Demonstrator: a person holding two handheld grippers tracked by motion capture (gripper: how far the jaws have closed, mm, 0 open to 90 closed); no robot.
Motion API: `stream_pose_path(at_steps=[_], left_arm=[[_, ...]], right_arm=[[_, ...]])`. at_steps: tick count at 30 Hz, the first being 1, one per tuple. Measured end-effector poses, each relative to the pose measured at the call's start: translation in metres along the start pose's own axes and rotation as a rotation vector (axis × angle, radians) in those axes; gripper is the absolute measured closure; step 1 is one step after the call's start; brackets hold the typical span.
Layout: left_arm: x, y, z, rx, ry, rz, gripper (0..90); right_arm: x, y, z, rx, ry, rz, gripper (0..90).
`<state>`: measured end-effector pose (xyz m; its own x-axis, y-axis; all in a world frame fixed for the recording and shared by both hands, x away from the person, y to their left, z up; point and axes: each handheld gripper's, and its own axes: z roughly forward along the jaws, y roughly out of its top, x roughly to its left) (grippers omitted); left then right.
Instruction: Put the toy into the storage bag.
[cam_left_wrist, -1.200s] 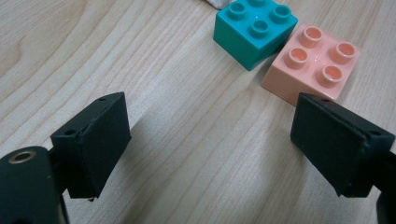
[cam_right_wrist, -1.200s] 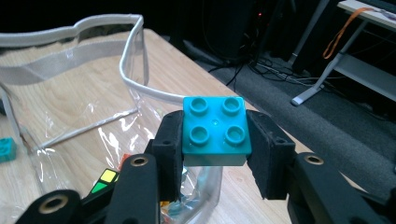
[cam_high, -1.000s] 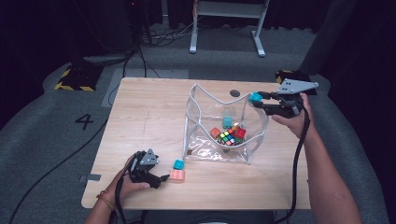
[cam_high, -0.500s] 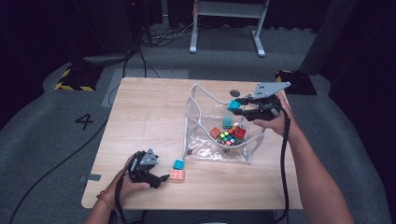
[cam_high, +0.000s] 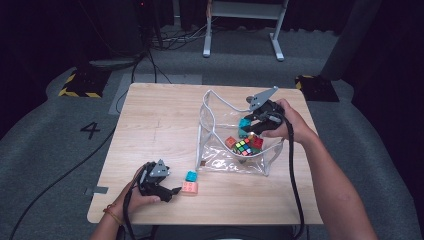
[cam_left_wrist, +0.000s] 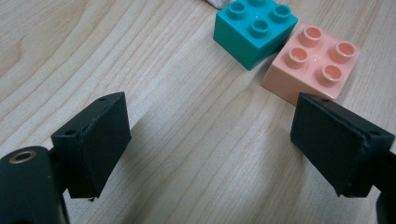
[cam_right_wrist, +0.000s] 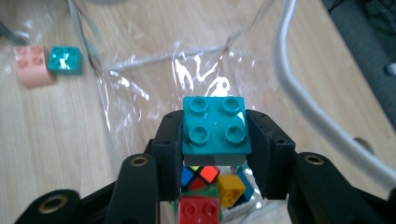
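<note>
1. Right gripper (cam_high: 248, 125): its two black jaws pinch a teal square four-stud plastic brick (cam_right_wrist: 214, 126) by two opposite side walls. The studs face the gripper camera; the brick is as wide as it is long, so no long axis can be told.
2. Position of the held brick: above the open mouth of the clear plastic pouch with white piping (cam_high: 216, 102), which stands on the light wooden table (cam_high: 160, 125).
3. Pouch contents, directly beneath the held brick: a multicoloured puzzle cube (cam_high: 243, 147), a red studded brick (cam_right_wrist: 199, 209) and a yellow brick (cam_right_wrist: 230, 188).
4. Left gripper (cam_high: 172, 191): jaws spread wide, nothing between them, low over the table near its front edge.
5. Just ahead of the left jaws: a second teal four-stud brick (cam_left_wrist: 254, 31) and a salmon-pink four-stud brick (cam_left_wrist: 312, 59), side by side, corners nearly touching, studs upward, outside the pouch.
</note>
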<state>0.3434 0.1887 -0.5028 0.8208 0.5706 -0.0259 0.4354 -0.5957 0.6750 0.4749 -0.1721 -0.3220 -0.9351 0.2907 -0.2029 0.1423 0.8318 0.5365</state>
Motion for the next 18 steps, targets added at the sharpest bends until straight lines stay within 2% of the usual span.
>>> stream_pose_path(at_steps=[5, 6, 7, 8, 9, 10, 14, 18], left_arm=[[0.000, 0.000, 0.000, -0.001, 0.000, 0.000, 12.2], [0.000, 0.000, 0.000, -0.001, 0.000, -0.001, 12.2], [0.000, 0.000, 0.000, -0.001, 0.000, 0.000, 12.2], [0.000, 0.000, 0.000, -0.001, 0.000, 0.000, 12.2], [0.000, 0.000, 0.000, -0.001, 0.000, 0.000, 12.2], [0.000, 0.000, 0.000, -0.001, 0.000, 0.000, 12.2], [0.000, 0.000, 0.000, -0.001, -0.001, 0.000, 12.2], [0.000, 0.000, 0.000, -0.001, 0.000, 0.000, 12.2]], right_arm=[[-0.006, -0.004, 0.005, 0.038, -0.009, 0.014, 59.3], [-0.010, -0.006, 0.005, 0.079, -0.034, 0.037, 59.4], [-0.010, -0.006, 0.005, 0.079, -0.034, 0.037, 59.4], [-0.011, -0.011, 0.005, 0.118, -0.052, 0.052, 59.3], [-0.011, -0.011, 0.005, 0.118, -0.052, 0.052, 59.3], [-0.012, -0.016, 0.003, 0.145, -0.059, 0.056, 59.3], [-0.016, -0.027, -0.004, 0.168, -0.080, 0.087, 59.3], [-0.017, -0.037, -0.010, 0.152, -0.085, 0.110, 59.3]])
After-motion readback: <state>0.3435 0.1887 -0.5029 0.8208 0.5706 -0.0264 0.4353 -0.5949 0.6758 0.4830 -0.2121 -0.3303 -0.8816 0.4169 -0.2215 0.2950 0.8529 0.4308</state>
